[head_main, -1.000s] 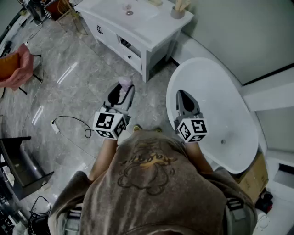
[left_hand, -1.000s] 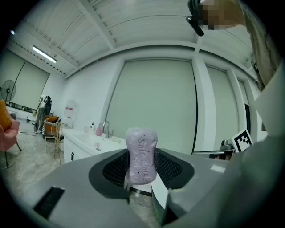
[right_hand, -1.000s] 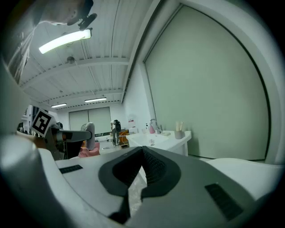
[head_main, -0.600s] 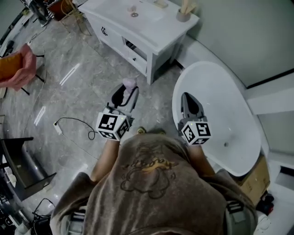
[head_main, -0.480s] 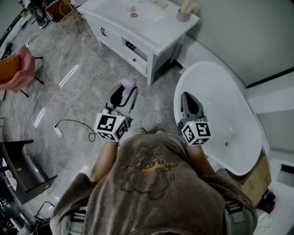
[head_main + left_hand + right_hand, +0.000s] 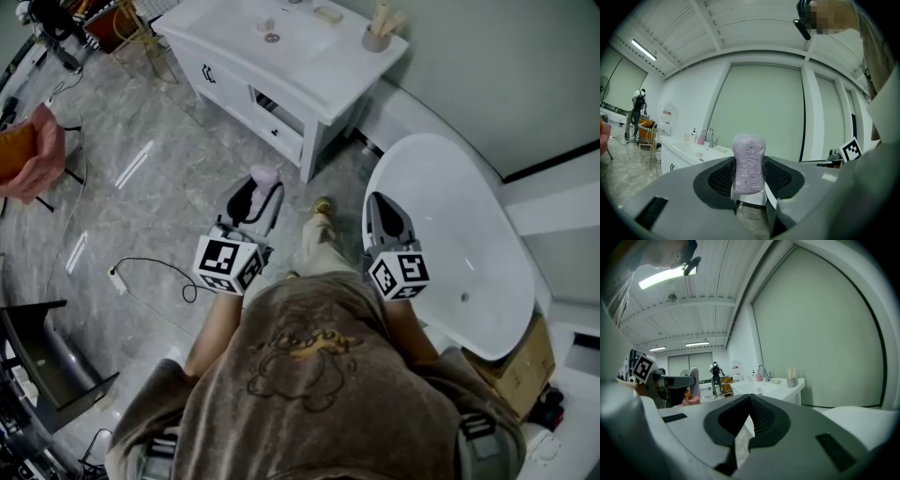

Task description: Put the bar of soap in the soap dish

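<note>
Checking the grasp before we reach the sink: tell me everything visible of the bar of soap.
The bar of soap is a pale lilac, rounded oblong, faintly speckled, with embossed lettering down its face. It stands upright, lower end clamped between the jaws of the left gripper, top poking out past them. It hangs over the grey floor, short of the white vanity.

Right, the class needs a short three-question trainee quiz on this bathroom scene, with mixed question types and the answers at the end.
1. True or false: the right gripper holds the bar of soap.
2. The right gripper's jaws are: A) wide apart; B) together, with nothing between; C) closed on a cup.
3. Fill in: in the head view, the white bathtub lies on the person's ____ side.
Key: 1 false, the left gripper holds it; 2 B; 3 right.
</note>
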Motion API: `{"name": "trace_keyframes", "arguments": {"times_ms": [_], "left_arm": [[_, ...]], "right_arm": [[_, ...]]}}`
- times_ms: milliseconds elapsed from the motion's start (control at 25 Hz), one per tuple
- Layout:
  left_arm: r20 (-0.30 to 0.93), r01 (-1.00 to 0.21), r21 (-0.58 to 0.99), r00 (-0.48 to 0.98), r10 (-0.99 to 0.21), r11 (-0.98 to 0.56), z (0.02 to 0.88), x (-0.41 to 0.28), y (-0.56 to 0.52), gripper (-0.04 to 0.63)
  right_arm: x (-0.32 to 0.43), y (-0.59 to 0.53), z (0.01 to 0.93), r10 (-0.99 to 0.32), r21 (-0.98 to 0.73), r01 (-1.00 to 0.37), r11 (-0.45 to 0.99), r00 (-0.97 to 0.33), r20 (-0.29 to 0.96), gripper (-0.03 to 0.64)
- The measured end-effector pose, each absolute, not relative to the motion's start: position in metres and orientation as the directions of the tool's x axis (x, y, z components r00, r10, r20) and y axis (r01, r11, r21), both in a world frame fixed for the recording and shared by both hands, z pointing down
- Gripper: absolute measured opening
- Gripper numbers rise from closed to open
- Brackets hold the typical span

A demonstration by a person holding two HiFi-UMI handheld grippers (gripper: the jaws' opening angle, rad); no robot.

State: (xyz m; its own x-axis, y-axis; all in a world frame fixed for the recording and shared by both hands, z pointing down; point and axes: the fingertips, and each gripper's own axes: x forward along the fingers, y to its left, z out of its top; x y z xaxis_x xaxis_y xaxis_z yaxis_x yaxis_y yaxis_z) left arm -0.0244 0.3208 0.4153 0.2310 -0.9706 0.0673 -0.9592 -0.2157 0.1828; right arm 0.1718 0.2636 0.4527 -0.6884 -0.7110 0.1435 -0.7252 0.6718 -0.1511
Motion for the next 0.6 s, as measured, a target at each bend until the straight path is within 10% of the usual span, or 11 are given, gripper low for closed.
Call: {"name": "trace_keyframes", "arguments": {"times_ms": [600], "left_arm": [[0.071, -0.966, 0.176, 0.204, -0.976, -0.189, 0.416, -0.082, 0.187, 0.176]], "right_arm": [[0.099, 0.122, 0.447, -0.668, -0.165, -0.679, 0.715, -0.734, 0.124, -0.009]]}}
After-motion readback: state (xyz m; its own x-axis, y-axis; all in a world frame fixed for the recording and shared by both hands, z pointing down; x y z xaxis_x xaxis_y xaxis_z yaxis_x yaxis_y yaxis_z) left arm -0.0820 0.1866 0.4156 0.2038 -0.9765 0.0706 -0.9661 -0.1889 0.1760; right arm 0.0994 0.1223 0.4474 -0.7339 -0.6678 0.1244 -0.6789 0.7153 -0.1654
